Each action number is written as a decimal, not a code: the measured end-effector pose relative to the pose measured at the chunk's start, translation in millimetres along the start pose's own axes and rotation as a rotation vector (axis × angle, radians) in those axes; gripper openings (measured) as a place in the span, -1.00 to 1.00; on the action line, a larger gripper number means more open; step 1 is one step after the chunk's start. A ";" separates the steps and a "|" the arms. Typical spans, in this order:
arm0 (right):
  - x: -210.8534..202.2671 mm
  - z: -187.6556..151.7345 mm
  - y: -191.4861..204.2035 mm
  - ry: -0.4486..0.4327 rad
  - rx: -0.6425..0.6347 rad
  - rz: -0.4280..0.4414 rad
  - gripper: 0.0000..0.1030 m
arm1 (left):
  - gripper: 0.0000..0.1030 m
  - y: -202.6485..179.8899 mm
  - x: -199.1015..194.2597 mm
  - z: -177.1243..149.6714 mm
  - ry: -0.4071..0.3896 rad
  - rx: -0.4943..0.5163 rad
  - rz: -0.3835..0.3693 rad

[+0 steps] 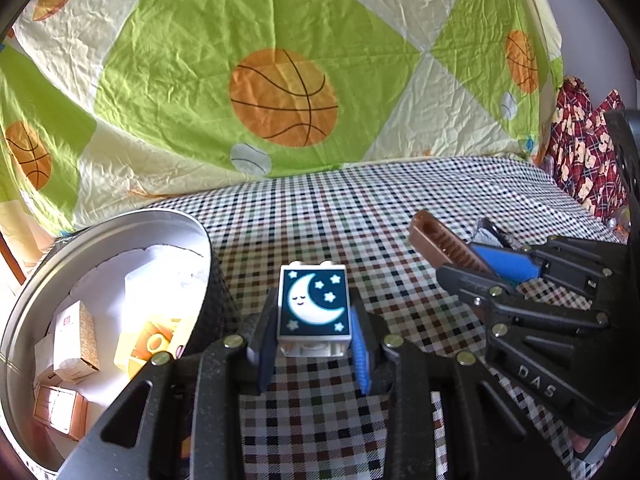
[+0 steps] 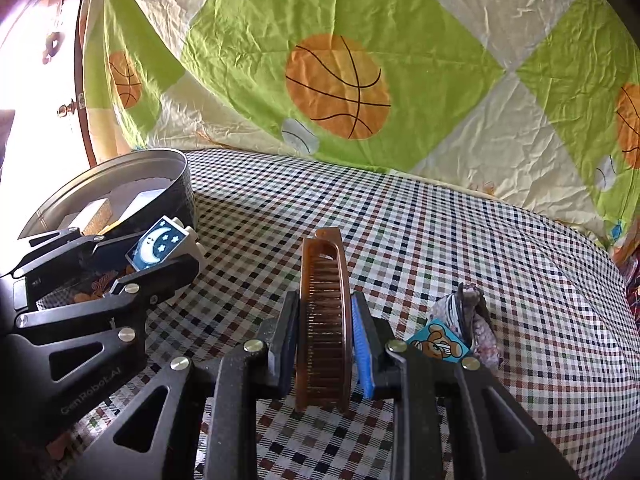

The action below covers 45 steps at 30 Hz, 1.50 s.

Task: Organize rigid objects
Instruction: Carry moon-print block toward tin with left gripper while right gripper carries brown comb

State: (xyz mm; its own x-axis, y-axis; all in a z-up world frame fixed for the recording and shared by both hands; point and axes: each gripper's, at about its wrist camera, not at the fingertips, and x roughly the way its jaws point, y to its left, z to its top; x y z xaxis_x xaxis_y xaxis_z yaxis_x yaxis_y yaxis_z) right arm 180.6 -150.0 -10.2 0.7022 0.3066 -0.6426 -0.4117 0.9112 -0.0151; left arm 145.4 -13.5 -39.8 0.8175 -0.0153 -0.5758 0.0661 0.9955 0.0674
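Checked bedding (image 1: pixel 360 216) under a basketball quilt (image 1: pixel 280 92) carries a round tin (image 1: pixel 52 264) of small boxes at left, beside which the left claw (image 1: pixel 314 344) pinches a moon-printed block (image 1: pixel 314 306) while the right claw (image 2: pixel 325 346) pinches a brown comb (image 2: pixel 324 320) above the bedding.

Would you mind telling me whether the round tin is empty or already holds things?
Not empty: the round tin holds several small boxes on its white lining.
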 end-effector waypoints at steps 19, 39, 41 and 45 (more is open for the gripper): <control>-16.4 -4.3 -2.7 -0.099 0.027 -0.010 -0.47 | -0.41 2.0 -10.5 0.0 -0.046 -0.006 0.014; -29.3 -7.1 -2.8 -0.161 0.040 -0.037 -0.47 | -0.41 0.4 -23.5 -1.5 -0.104 0.003 0.035; -29.4 -7.3 -3.0 -0.163 0.038 -0.037 -0.47 | -0.41 0.2 -24.5 -1.2 -0.107 0.005 0.037; -31.5 -8.0 -3.6 -0.173 0.044 -0.040 -0.47 | -0.41 0.7 -26.5 -0.6 -0.115 0.005 0.040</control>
State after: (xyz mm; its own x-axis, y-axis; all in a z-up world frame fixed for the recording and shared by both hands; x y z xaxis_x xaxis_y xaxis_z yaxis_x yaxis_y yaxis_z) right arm 155.4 -165.2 3.9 0.8085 0.3091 -0.5008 -0.3581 0.9337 -0.0019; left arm 123.4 -12.4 -25.0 0.8799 0.0135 -0.4750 0.0346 0.9951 0.0924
